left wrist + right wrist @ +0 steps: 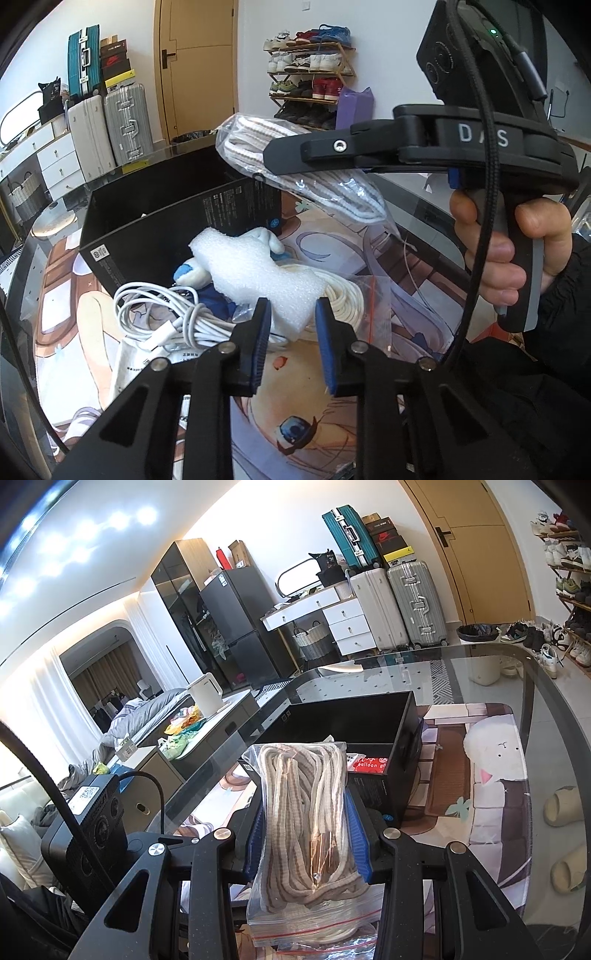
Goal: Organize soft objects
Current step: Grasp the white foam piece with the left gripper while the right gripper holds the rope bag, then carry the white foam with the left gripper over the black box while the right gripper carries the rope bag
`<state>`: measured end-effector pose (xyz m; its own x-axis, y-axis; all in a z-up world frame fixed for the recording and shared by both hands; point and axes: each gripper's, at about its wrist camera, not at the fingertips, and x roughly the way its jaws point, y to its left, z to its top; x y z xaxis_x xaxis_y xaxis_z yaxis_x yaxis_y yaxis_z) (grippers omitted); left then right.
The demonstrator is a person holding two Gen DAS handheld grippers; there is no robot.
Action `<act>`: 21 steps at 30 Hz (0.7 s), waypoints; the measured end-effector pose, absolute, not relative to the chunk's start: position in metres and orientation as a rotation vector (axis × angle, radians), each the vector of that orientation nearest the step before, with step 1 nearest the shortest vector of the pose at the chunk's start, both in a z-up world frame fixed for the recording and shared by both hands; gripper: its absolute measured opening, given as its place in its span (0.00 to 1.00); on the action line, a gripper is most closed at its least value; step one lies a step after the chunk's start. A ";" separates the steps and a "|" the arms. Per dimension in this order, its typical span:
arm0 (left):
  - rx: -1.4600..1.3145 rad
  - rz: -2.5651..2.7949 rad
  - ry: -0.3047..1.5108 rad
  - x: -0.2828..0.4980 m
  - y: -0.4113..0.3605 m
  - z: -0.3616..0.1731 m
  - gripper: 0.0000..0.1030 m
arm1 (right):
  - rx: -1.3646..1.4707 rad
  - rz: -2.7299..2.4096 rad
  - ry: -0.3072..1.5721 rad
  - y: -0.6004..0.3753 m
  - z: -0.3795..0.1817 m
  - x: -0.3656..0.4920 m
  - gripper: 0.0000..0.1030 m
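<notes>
My left gripper [293, 314] is shut on the near corner of a white foam piece [255, 266], which lies over a heap on the printed desk mat [306, 373]. The blue pads press the foam from both sides. My right gripper [303, 806] is shut on a clear zip bag of brown-and-white rope [303, 775] and holds it in the air. In the left wrist view that bag [251, 133] hangs above the far corner of the open black box [147, 221]. A hand grips the right gripper's handle there.
In the heap lie a coiled white cable [166, 314], a blue-and-white plush toy [192, 273] and a bagged cream rope [347, 299]. The black box [406, 716] holds a red packet [367, 764]. The glass table's edge [517, 653] curves at the far right.
</notes>
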<state>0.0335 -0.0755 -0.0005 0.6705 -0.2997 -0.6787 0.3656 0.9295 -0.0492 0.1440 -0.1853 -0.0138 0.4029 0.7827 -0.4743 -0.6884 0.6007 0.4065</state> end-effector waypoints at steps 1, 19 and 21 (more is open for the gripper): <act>0.093 -0.378 0.744 0.032 -0.075 0.000 0.21 | 0.156 0.934 0.684 -0.185 -0.014 0.144 0.39; 0.056 -0.349 0.665 0.020 -0.059 0.035 0.21 | 0.170 0.957 0.635 -0.190 -0.004 0.138 0.39; 0.053 -0.340 0.658 0.020 -0.057 0.038 0.21 | 0.171 0.956 0.628 -0.190 -0.002 0.138 0.39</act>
<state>0.0197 -0.0569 0.0375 0.7380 -0.2929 -0.6078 0.3260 0.9435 -0.0589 0.1381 -0.1905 -0.0023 0.4157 0.8047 -0.4239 -0.7085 0.5787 0.4039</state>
